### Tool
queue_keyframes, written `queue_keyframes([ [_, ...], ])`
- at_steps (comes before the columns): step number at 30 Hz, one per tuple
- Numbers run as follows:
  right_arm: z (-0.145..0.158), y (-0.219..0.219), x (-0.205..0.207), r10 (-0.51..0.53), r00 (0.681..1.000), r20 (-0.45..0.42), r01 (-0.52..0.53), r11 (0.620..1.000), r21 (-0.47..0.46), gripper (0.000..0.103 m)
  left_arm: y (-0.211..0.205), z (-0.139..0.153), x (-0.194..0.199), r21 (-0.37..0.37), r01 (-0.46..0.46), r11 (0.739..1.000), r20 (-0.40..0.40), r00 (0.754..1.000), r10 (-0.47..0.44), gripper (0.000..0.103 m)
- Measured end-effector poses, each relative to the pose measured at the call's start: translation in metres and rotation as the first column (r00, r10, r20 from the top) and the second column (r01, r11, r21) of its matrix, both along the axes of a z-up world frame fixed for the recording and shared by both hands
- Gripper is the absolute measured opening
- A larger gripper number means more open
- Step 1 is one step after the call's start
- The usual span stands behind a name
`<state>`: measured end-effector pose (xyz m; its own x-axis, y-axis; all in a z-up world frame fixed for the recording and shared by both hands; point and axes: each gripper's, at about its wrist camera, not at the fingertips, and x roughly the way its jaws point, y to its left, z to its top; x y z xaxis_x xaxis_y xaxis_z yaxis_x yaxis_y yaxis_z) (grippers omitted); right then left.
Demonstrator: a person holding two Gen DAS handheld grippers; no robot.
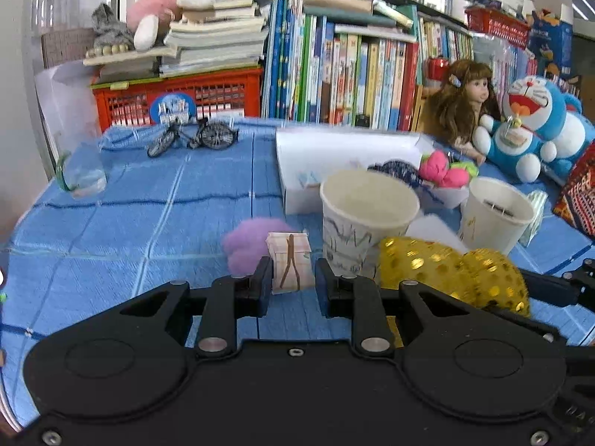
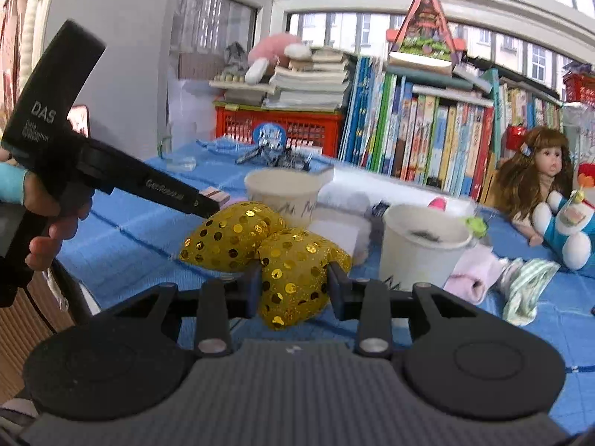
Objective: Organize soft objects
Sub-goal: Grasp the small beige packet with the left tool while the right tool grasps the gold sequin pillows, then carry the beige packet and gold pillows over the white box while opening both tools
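Observation:
My left gripper [image 1: 292, 284] is shut on a small folded patterned pack [image 1: 289, 265], held just above the blue cloth. A purple fluffy ball [image 1: 247, 247] lies behind it. My right gripper [image 2: 293, 288] is shut on a gold sequined soft bow [image 2: 293, 271], which also shows in the left wrist view [image 1: 453, 271]. Two white paper cups stand close: the nearer-left cup [image 1: 366, 219] [image 2: 284, 193] and the right cup [image 1: 496, 213] [image 2: 422, 245]. The left gripper's body [image 2: 122, 178] crosses the right wrist view.
A white box [image 1: 346, 163] sits behind the cups with pink and green soft pieces [image 1: 444, 171]. A doll [image 2: 535, 178], a blue plush cat [image 1: 531, 126], pink and striped cloths [image 2: 520, 282], a toy bicycle [image 1: 193, 137], a red crate [image 1: 178, 98] and books [image 1: 353, 74] surround the table.

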<state>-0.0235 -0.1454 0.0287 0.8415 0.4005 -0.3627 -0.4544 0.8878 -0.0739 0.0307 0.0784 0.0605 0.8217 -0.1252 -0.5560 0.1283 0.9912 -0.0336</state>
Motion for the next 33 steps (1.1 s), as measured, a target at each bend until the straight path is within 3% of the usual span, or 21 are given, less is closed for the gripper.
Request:
queue_keyframes([
  [11, 0.052, -0.034, 0.011, -0.051, 0.997, 0.063, 0.045, 0.995, 0.086, 0.041, 0.01, 0.053, 0.011, -0.047, 0.067, 0.997, 0.069, 0.996, -0.064, 0.023],
  [19, 0.095, -0.064, 0.062, -0.132, 0.988, 0.075, 0.123, 0.986, 0.109, 0.042, -0.005, 0.09, 0.044, -0.035, 0.149, 0.988, 0.129, 0.981, -0.143, 0.023],
  [27, 0.113, -0.081, 0.128, -0.189, 0.981, 0.032, 0.186, 0.979, 0.085, 0.042, -0.036, 0.104, 0.112, -0.042, 0.23, 0.972, 0.074, 0.971, -0.227, 0.023],
  [33, 0.101, -0.092, 0.185, -0.213, 0.974, -0.083, 0.217, 0.975, 0.042, 0.042, -0.059, 0.091, 0.171, -0.034, 0.248, 0.968, -0.005, 0.969, -0.248, 0.023],
])
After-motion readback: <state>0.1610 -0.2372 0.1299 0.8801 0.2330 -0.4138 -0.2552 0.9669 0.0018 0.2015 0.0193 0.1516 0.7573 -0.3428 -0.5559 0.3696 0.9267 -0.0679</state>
